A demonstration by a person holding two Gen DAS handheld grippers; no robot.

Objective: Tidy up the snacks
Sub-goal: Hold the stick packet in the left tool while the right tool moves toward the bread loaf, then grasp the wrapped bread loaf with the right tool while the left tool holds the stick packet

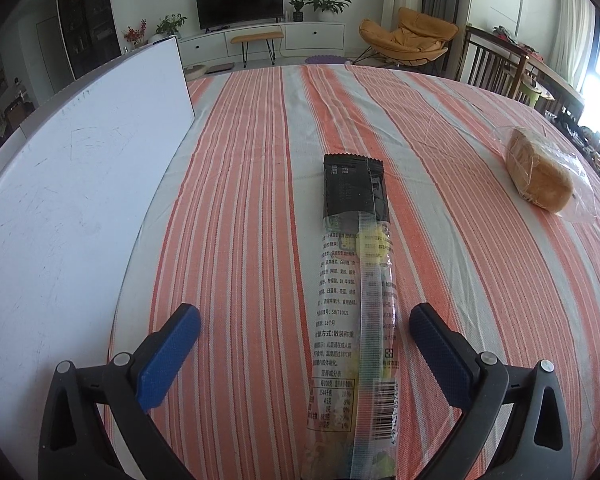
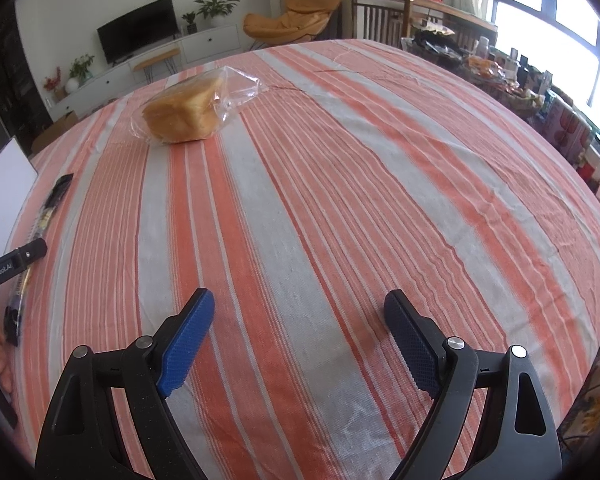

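lying flat on the striped tablecloth (image 1: 240, 200), the long candy packet (image 1: 354, 292) ran lengthwise from six o'clock toward twelve in the left wrist view, seam side up with its printed label showing. that placement suited a side pinch, since the narrow width fell between the blue pads (image 1: 172, 350). the left gripper (image 1: 304, 326) hung low over the near half of the packet with its jaws spread wide, one pad off at eight o'clock and the other at four o'clock, neither touching the wrapper. it held nothing. its fingers pointed along the packet's length, so closing would probably squeeze the wrapper across its short side.

a white board (image 1: 84, 168) lay at nine to ten o'clock of the packet, just beside it on the cloth; whether it was the spot for the snacks could not be told.

the bread in its clear bag (image 2: 184, 114) sat at eleven o'clock in the right wrist view, well apart from the right gripper (image 2: 300, 314). that gripper was also spread wide and empty, tilted down over bare cloth, pointing roughly past the loaf instead of at it. it looked parked, likely waiting its turn for the bread.
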